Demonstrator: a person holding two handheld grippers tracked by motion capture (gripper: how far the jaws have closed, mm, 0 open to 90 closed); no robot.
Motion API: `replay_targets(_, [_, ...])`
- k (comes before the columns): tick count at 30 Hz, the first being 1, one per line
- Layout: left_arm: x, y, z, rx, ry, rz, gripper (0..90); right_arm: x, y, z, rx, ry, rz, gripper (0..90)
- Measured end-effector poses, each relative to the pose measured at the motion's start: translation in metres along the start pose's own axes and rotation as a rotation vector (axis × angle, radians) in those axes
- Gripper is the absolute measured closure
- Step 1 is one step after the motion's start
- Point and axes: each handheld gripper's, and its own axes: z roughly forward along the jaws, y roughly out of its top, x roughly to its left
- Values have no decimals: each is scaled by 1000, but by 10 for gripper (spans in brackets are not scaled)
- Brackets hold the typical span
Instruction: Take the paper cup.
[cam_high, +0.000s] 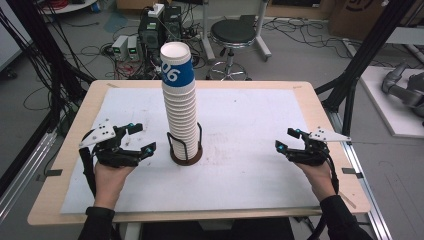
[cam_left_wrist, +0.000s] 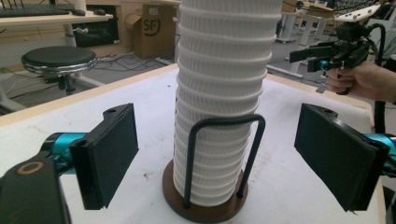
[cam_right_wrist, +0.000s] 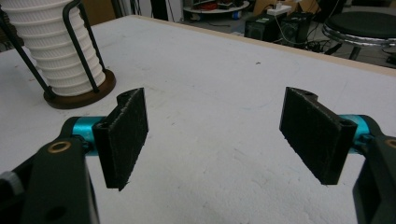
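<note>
A: Two grippers are held low over the white sheet (cam_high: 250, 180), near the person's edge of the table (cam_high: 65, 210). The left gripper (cam_high: 141, 139) is seen at the left in the high view, the right gripper (cam_high: 287, 139) well apart from it at the right.

B: How are the jaws set?

A: Both pairs are spread apart and nothing is clasped between them. In the left gripper view the black pads (cam_left_wrist: 110, 151) stand to either side of the cup stack (cam_left_wrist: 219, 107), which is framed in the gap farther off, with no contact made. In the right gripper view bare sheet is seen between the pads (cam_right_wrist: 125, 135).

B: And where is the cup stack placed?

A: It is stood upright in the middle of the sheet, just beyond the left gripper and nearer to it than to the right one. It is seated on a round brown base (cam_high: 186, 157), and is hemmed in by black wire loops (cam_left_wrist: 224, 123) rising from that base. A blue band with white figures is carried by the topmost cup (cam_high: 177, 70).

B: What is found farther back?

A: A black stool (cam_high: 232, 35) and boxes with cables are seen on the floor past the table.
</note>
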Motion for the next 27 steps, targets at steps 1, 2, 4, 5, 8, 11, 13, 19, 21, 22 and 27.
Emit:
replay_targets(1, [0, 2, 1, -1, -6, -8, 112, 0, 0, -2, 0, -4, 2, 241])
replay_targets(2, [0, 5, 1, -2, -14, -8, 108, 0, 0, -2, 1, -4, 5, 241])
replay_targets(4, [0, 9, 1, -4, -15, -6, 105, -1, -1, -4, 3, -10, 4, 241])
replay_targets(5, [0, 9, 1, -4, -15, -6, 104, -1, -1, -5, 2, -12, 8, 241])
replay_targets(8, [1, 15, 0, -7, -32, -15, 104, -1, 0, -6, -2, -15, 7, 241])
replay_targets(11, [0, 20, 0, -13, -40, -20, 104, -2, -1, -6, 2, -16, 7, 241])
replay_targets(13, [-2, 27, 2, -14, -56, -17, 104, -2, -1, -6, 3, -13, 8, 241])
replay_targets(19, [-7, 44, 8, -8, -58, 11, 94, -1, -1, -6, 1, -15, 2, 241])
replay_targets(21, [-8, 50, 11, -4, -56, 20, 85, 0, 0, -5, 4, -15, 3, 241])
replay_targets(22, [-8, 50, 11, -4, -56, 20, 85, 0, 0, -5, 4, -15, 3, 241])
replay_targets(27, [-9, 68, 17, -1, -52, 35, 75, 0, 0, -4, 5, -11, -1, 241])
